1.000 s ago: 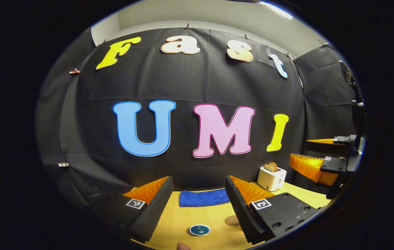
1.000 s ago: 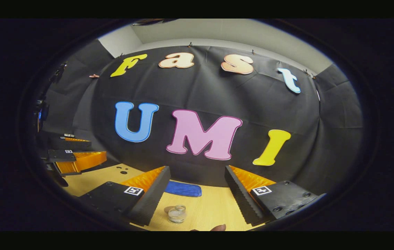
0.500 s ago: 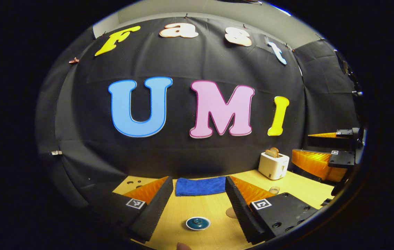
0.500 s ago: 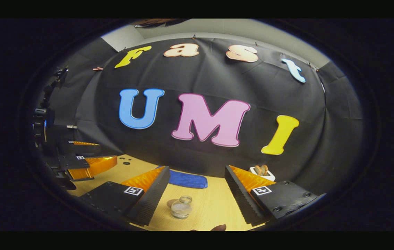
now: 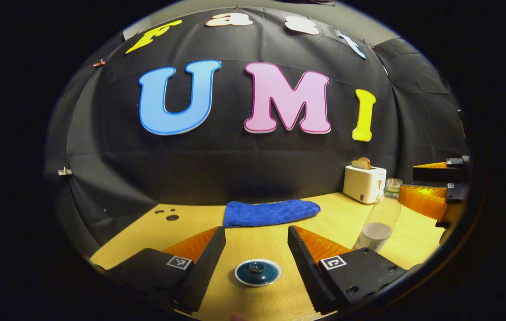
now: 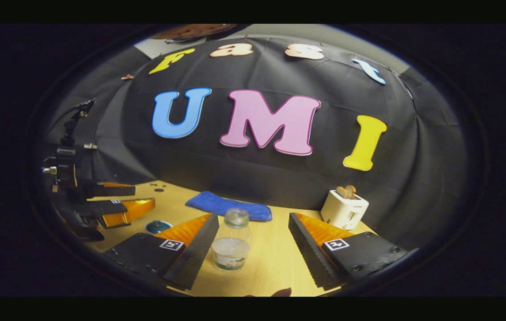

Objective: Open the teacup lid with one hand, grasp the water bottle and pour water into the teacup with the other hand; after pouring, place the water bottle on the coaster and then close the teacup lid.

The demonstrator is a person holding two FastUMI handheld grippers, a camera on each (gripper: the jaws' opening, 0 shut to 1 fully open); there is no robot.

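The left gripper (image 5: 256, 249) hangs over the table (image 5: 337, 214), fingers wide apart, with the teacup lid (image 5: 258, 272) low between them. The right gripper (image 6: 253, 243) is apart too, pointing at the water bottle (image 6: 231, 245) standing upright near its left finger.

Teacup lid (image 5: 258, 272) on table (image 5: 190, 225) near front, cloth (image 5: 271, 212) behind it, water bottle (image 5: 377, 221) to the right, toaster (image 5: 364, 182) far right behind bottle.

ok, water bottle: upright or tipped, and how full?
Upright. The water bottle stands on the table, cap on top, between the open right gripper's fingers, untouched. Water fills only its lower part.
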